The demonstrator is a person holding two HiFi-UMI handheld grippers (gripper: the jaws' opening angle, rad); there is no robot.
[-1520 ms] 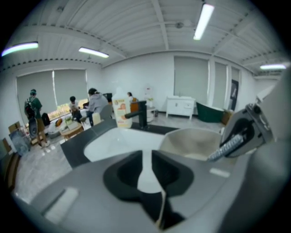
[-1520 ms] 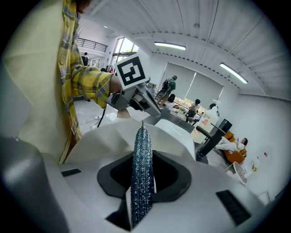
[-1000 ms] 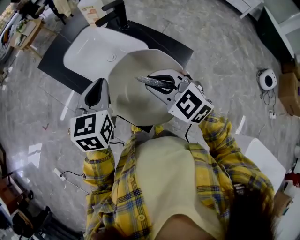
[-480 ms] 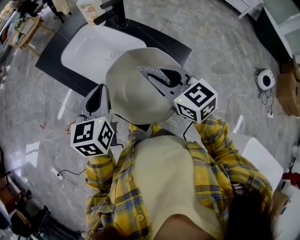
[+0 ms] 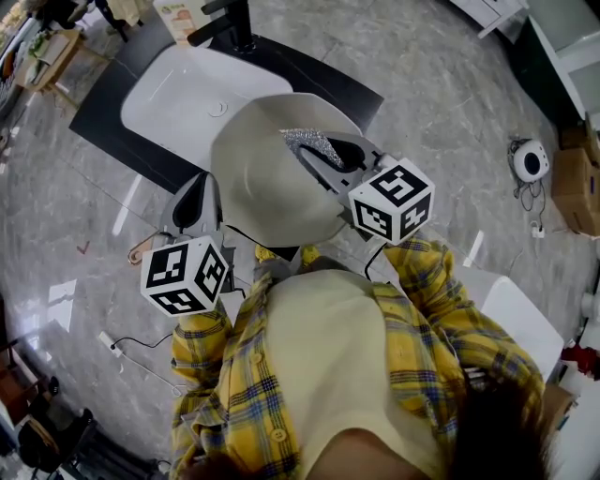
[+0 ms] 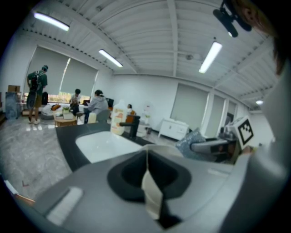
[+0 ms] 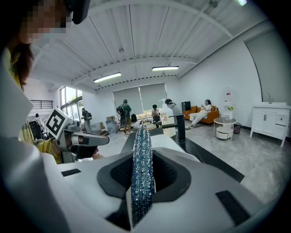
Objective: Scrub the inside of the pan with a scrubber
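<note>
A cream pan [image 5: 267, 173] hangs tilted above the sink, its wide cream face turned up toward the head view. My left gripper [image 5: 195, 199] is at the pan's left edge, shut on a cream strip of the pan [image 6: 150, 191]. My right gripper [image 5: 323, 155] reaches over the pan's far right rim, shut on a glittery silver scrubber [image 5: 312, 142]. In the right gripper view the scrubber [image 7: 142, 168] stands edge-on between the jaws. The scrubber lies against the pan near that rim; the contact itself is hidden.
A white sink [image 5: 178, 89] is set in a dark counter [image 5: 103, 117], with a black faucet [image 5: 230, 28] behind it. Grey marble floor lies all round. A small white device [image 5: 536, 157] and a cardboard box [image 5: 577, 183] sit at the right. People stand and sit far off.
My right gripper has rolled, so its marker cube shows another face. The scrubber has shifted up toward the pan's far rim and now shows its broad side. The left gripper has barely moved.
</note>
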